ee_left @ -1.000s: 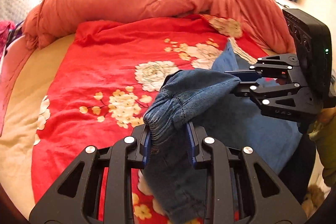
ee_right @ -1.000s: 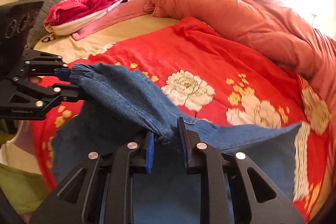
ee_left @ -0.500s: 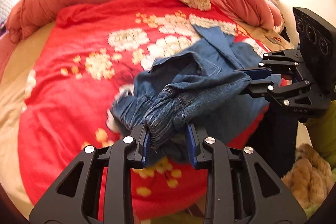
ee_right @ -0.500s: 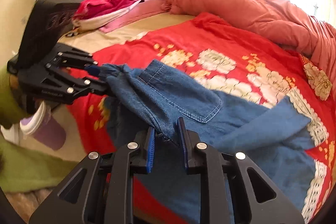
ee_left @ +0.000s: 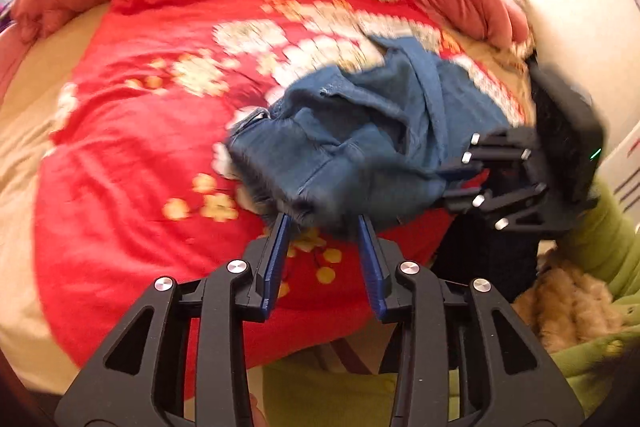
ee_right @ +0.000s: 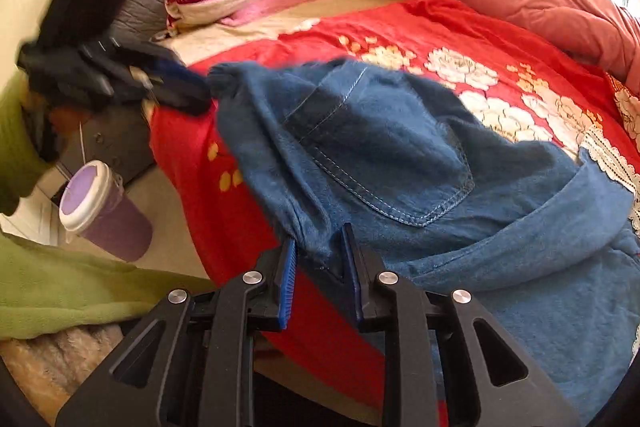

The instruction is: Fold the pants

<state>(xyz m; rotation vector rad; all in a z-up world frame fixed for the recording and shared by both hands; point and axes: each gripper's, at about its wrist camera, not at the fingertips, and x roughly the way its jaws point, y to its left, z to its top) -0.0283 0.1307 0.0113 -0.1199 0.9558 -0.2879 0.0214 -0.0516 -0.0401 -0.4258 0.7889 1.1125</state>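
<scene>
Red floral bedspread [ee_left: 132, 167], blue denim pants [ee_right: 400, 155] bunched at its near edge. My right gripper [ee_right: 320, 247] is narrow, clamped on a denim fold. My left gripper [ee_left: 324, 223] has just been opening: denim edge sits between the tips, can't tell if the pads still press it.

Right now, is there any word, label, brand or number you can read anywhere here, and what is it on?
None can be read.
On the right gripper, any marking is lost in motion blur.
On the white object at the edge, red and dark marks are too blurred.
The jeans and purple cup show no lettering.
</scene>
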